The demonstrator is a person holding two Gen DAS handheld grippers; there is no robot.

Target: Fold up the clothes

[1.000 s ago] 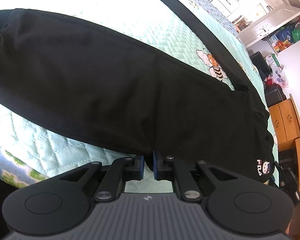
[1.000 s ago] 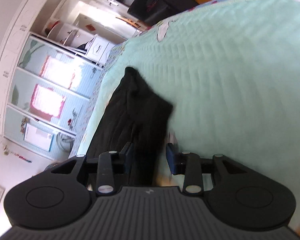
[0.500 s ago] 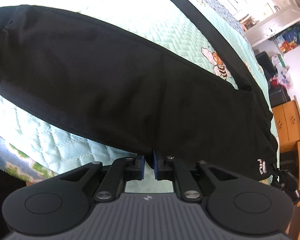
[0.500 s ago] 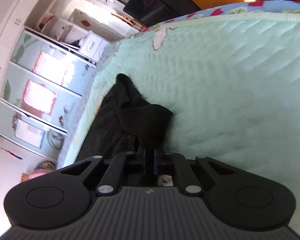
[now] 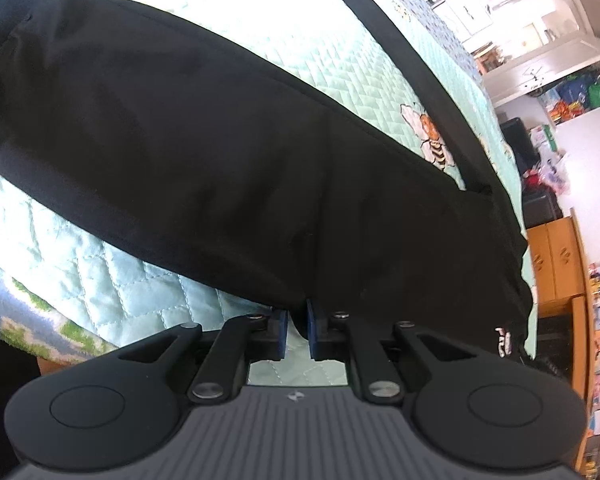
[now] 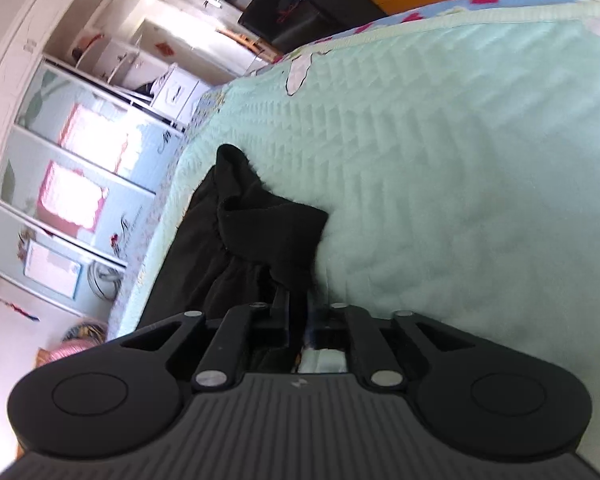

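The left claw [image 5: 296, 330] pointed steeply down at the bed, its two blue-padded fingers [image 5: 281, 330] drawn in to a narrow gap and pinched on the near edge of a black fabric garment [image 5: 220, 152], a fold of the cloth bunched between the pads. That garment lay spread across the pale mint-green quilted bedspread [image 5: 100, 296], running from the upper left of the left wrist view down to the lower right, where small white lettering [image 5: 502, 342] showed on the cloth near its end. A printed bee [image 5: 430, 136] sat on the quilt just beyond the garment's far edge, and a dark band of the same black cloth [image 5: 420, 60] ran diagonally past it. The right claw [image 6: 298, 312] was angled less steeply, with black fabric [image 6: 268, 232] gathered between its fingers; its jaws were opening slightly, though the pads were still pressed on the cloth as far as I could see from the right wrist view. From that grip the fabric rose in a crumpled, folded peak and trailed off along the left edge of the bed, resting on the bedspread [image 6: 460, 160]. Beyond the bed stood white shelving with glass-fronted doors [image 6: 80, 152] and wooden cabinets [image 5: 556, 256]; what the shelves held was too blurred to tell.
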